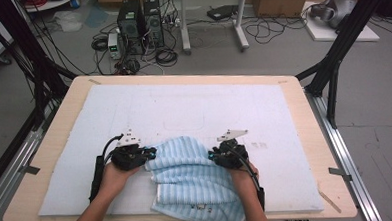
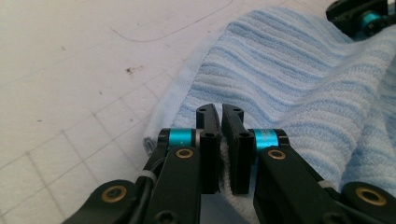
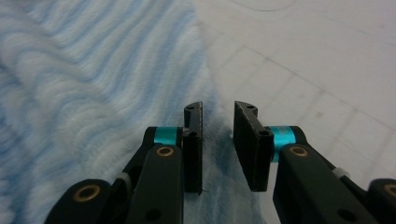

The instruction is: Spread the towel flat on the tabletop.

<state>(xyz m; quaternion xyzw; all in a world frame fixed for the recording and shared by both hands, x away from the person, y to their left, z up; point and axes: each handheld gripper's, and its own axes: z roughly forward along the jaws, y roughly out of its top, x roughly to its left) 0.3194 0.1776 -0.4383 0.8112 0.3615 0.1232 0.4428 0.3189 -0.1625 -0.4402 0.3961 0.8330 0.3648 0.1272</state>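
A light blue striped towel (image 1: 187, 176) lies crumpled on the near middle of the pale foam mat (image 1: 183, 101), and part of it hangs over the front edge. My left gripper (image 1: 150, 153) sits at the towel's left edge. In the left gripper view its jaws (image 2: 220, 109) are pinched on a fold of the towel (image 2: 289, 79). My right gripper (image 1: 212, 155) is at the towel's right side. In the right gripper view its jaws (image 3: 218, 106) stand a little apart over the hem of the towel (image 3: 93, 84), with cloth showing in the gap and the pads not pressing on it.
The mat covers a wooden table (image 1: 60, 131) and carries a faint drawn outline (image 1: 184, 122) beyond the towel. Black frame legs (image 1: 332, 74) stand at both sides. Computer towers (image 1: 140, 23) and cables lie on the floor behind.
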